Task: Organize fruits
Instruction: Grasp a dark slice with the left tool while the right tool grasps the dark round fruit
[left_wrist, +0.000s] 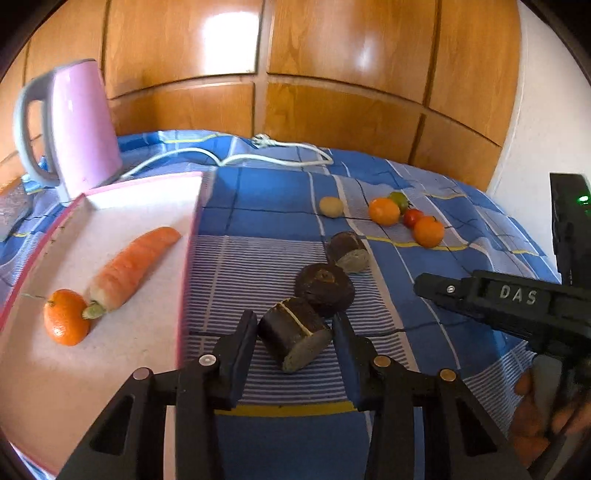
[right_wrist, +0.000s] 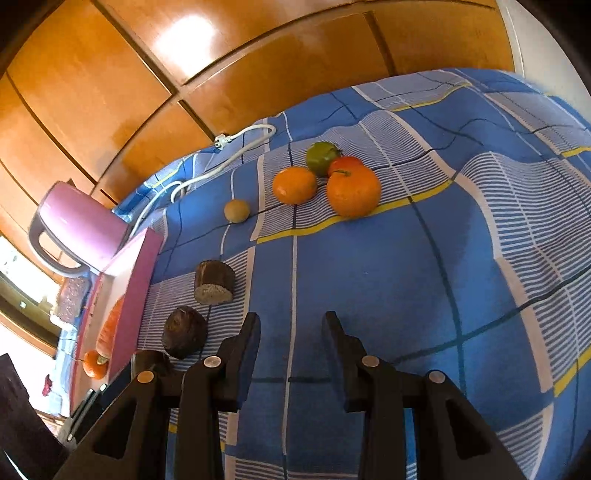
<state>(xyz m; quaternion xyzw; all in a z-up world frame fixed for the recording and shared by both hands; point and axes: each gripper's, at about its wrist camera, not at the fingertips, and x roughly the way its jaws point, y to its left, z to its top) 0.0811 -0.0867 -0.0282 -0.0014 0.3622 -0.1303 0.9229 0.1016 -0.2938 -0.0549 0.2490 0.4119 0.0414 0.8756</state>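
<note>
My left gripper (left_wrist: 293, 332) is open, its fingers on either side of a dark brown cylindrical piece (left_wrist: 293, 338) lying on the blue checked cloth; contact cannot be told. Two more brown pieces (left_wrist: 325, 290) (left_wrist: 349, 251) lie just beyond it. A pink-rimmed white tray (left_wrist: 110, 201) on the left holds a carrot (left_wrist: 129, 267) and an orange (left_wrist: 64, 317). Farther right lie a small tan fruit (left_wrist: 331, 206), two oranges (left_wrist: 384, 211) (left_wrist: 428, 231), a red tomato (left_wrist: 412, 217) and a green one (left_wrist: 400, 199). My right gripper (right_wrist: 291, 332) is open and empty above bare cloth, short of the oranges (right_wrist: 353, 190) (right_wrist: 294, 184).
A pink kettle (left_wrist: 79, 125) stands behind the tray, its white cord (left_wrist: 258, 157) trailing across the cloth's far side. Wooden cabinet doors (left_wrist: 332, 92) rise behind the bed. The right gripper's black body (left_wrist: 517, 306) reaches in from the right in the left wrist view.
</note>
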